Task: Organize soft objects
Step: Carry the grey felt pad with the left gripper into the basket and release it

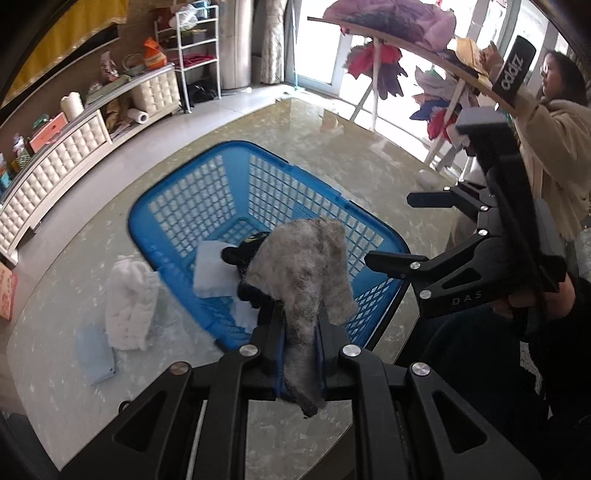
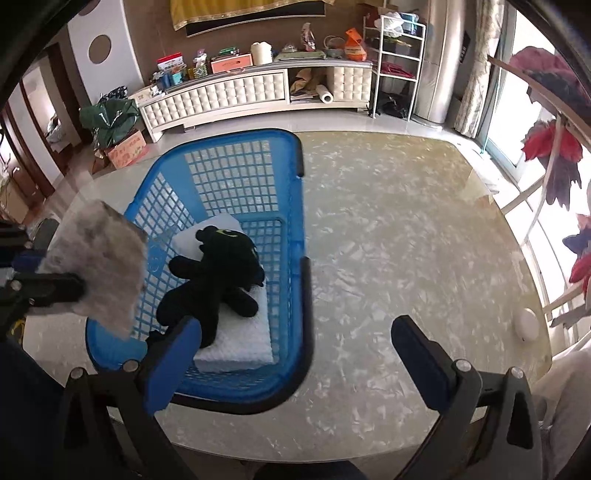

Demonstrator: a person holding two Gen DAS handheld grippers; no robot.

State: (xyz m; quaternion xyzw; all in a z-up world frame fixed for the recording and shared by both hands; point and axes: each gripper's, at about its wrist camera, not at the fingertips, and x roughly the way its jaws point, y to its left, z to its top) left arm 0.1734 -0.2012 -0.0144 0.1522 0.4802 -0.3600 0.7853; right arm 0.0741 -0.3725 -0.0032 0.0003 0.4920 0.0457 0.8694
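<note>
My left gripper (image 1: 300,332) is shut on a grey fuzzy cloth (image 1: 308,266), which it holds over the near rim of the blue plastic basket (image 1: 177,192). In the right wrist view the same grey cloth (image 2: 99,266) hangs at the left, above the basket (image 2: 295,206). Inside the basket a black plush toy (image 2: 214,273) lies on white foam pads (image 2: 236,339). My right gripper (image 2: 295,347) is open and holds nothing, over the basket's right wall and the marble table (image 2: 406,229). It shows at the right as the right gripper (image 1: 402,229) in the left wrist view.
A white quilted pad (image 1: 129,302) and a light blue cloth (image 1: 96,354) lie on the table left of the basket. A small white round object (image 2: 530,325) sits near the table's right edge. A person in a cream coat (image 1: 554,147) stands by a rack of coloured fabrics (image 1: 388,22).
</note>
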